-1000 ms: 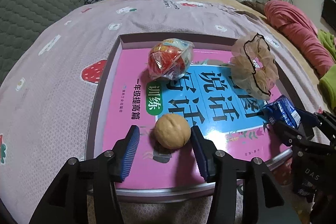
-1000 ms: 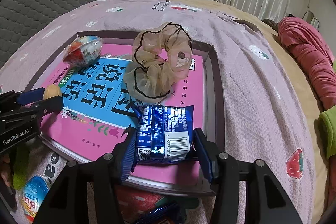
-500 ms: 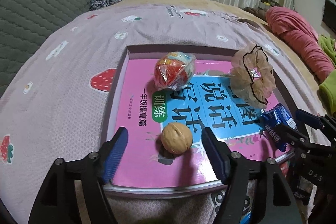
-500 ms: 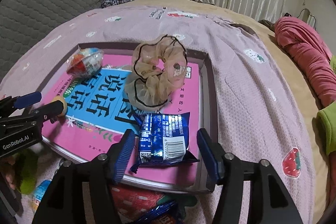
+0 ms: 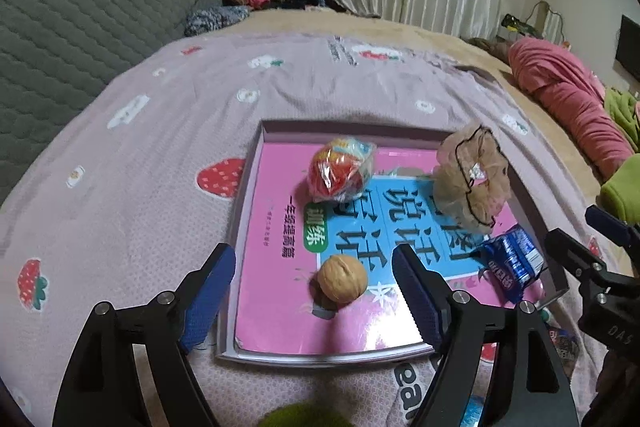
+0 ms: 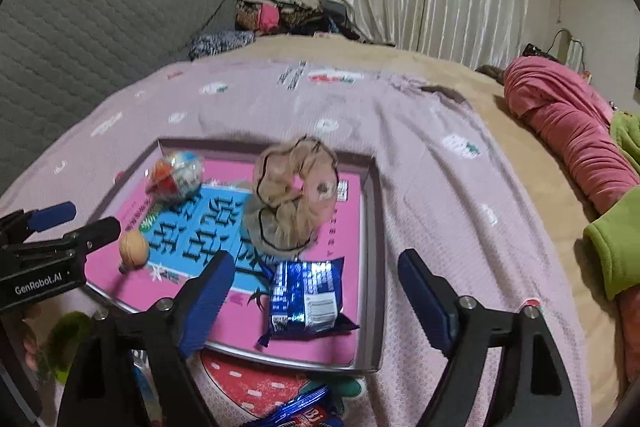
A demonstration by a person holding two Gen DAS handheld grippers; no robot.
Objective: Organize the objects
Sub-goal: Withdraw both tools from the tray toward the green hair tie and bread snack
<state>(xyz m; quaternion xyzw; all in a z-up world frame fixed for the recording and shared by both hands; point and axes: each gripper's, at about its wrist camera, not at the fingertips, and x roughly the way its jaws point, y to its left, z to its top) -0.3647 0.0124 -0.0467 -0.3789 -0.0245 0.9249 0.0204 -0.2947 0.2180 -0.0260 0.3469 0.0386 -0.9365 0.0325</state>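
A shallow grey tray [image 5: 245, 211] lined with a pink and blue book lies on the lilac bedspread. In it lie a walnut [image 5: 342, 278], a red wrapped ball [image 5: 340, 171], a beige scrunchie [image 5: 472, 175] and a blue snack packet [image 5: 510, 261]. My left gripper [image 5: 316, 297] is open and empty, just short of the walnut. My right gripper [image 6: 316, 301] is open and empty, with the blue packet [image 6: 306, 297] lying free between its fingers. The walnut [image 6: 134, 247], wrapped ball [image 6: 176, 171] and scrunchie [image 6: 294, 195] also show in the right wrist view.
The tray [image 6: 370, 227] sits near the bed's front edge. More snack packets [image 6: 298, 413] and a green object [image 6: 66, 339] lie below it. A grey quilted headboard [image 5: 80, 7] stands at the left, pink bedding [image 5: 568, 99] at the right, curtains behind.
Both grippers opened wide and drew back and up. The left let go of the walnut, the right let go of the blue packet; both objects stay in the tray.
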